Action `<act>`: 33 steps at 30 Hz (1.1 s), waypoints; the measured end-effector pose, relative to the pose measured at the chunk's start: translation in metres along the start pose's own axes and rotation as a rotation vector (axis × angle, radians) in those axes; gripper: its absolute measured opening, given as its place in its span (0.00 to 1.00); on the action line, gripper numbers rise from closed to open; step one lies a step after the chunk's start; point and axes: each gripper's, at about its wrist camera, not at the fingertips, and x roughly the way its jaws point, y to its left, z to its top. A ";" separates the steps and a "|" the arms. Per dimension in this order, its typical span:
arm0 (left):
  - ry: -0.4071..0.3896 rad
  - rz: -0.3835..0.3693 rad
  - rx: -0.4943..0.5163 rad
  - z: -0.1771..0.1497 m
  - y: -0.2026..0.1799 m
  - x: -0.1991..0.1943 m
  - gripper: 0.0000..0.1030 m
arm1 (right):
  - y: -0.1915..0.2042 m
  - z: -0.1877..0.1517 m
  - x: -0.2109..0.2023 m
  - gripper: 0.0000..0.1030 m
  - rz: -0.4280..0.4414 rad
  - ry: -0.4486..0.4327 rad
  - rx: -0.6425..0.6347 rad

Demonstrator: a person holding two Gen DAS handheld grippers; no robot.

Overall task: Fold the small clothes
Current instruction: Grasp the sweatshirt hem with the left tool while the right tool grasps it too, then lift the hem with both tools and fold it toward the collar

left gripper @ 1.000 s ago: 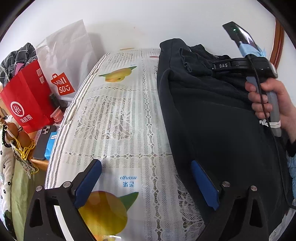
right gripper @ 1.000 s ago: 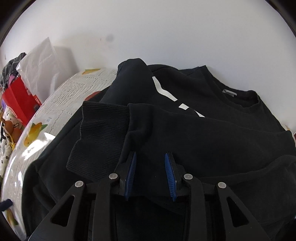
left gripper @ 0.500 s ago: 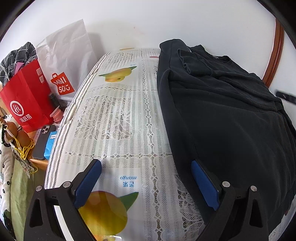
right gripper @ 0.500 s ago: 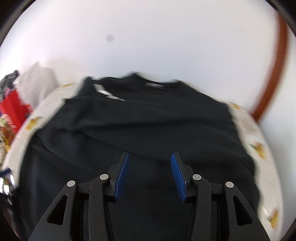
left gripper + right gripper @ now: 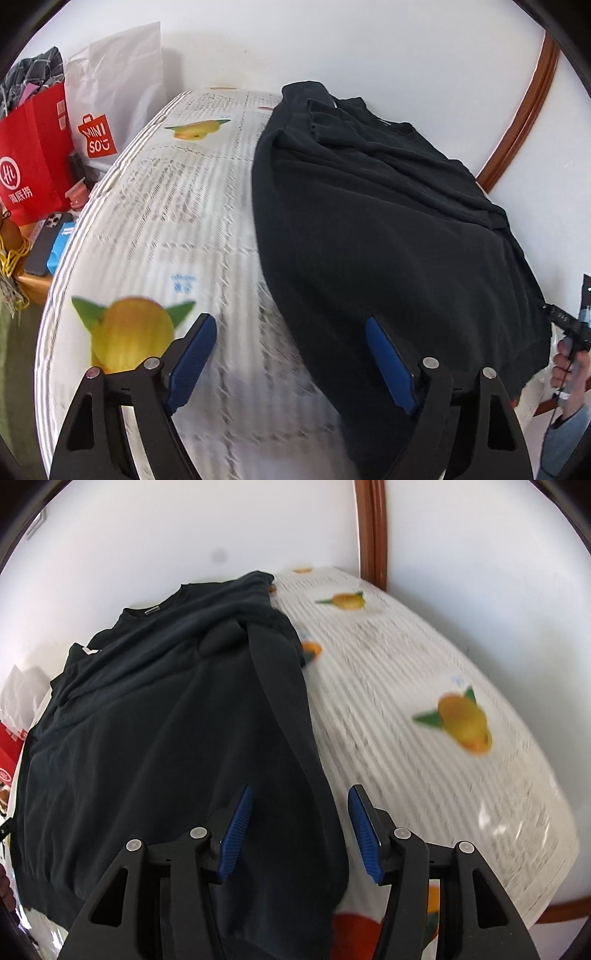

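A: Where's the sweater [image 5: 373,236]?
B: Black, flat on the table [image 5: 177,206], sleeves folded in, collar twd the wall.
A: L gripper [image 5: 291,363]?
B: Over its near-left edge, jaws wide but just been closing, nothing held.
A: R gripper [image 5: 301,829]?
B: Straddles the right edge, jaws just been opening, pads off the cloth.
A: Containers?
B: Left of table: red bag [image 5: 33,147] w/ checked cloth sticking out; white bag [image 5: 118,96] behind, contents can't tell.
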 end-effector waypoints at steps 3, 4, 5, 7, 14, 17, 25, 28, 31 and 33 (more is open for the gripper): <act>0.007 0.020 0.019 -0.009 -0.013 -0.003 0.65 | 0.004 -0.010 0.002 0.52 -0.004 -0.047 -0.023; 0.010 0.028 0.027 -0.010 -0.017 -0.003 0.62 | 0.007 -0.010 0.004 0.52 -0.005 -0.047 -0.033; 0.011 0.039 0.035 -0.012 -0.021 -0.002 0.58 | 0.010 -0.008 0.007 0.52 -0.019 -0.049 -0.040; 0.009 0.083 0.059 -0.015 -0.030 0.000 0.57 | 0.014 -0.005 0.008 0.52 -0.037 -0.046 -0.031; 0.009 0.166 0.122 -0.017 -0.047 -0.001 0.08 | 0.026 -0.009 0.006 0.10 -0.067 -0.060 -0.057; 0.009 0.182 0.140 -0.020 -0.042 -0.012 0.08 | 0.021 -0.021 -0.006 0.09 -0.036 -0.050 -0.034; 0.035 0.089 0.089 -0.047 -0.011 -0.037 0.08 | 0.018 -0.051 -0.029 0.12 0.010 -0.034 -0.115; 0.026 0.078 0.081 -0.048 -0.008 -0.036 0.11 | 0.021 -0.050 -0.026 0.15 0.000 -0.048 -0.160; 0.023 0.046 0.038 -0.043 -0.005 -0.034 0.14 | 0.018 -0.040 -0.018 0.22 0.000 -0.047 -0.132; 0.025 0.039 0.020 -0.039 -0.006 -0.030 0.17 | 0.015 -0.032 -0.013 0.35 0.014 -0.027 -0.095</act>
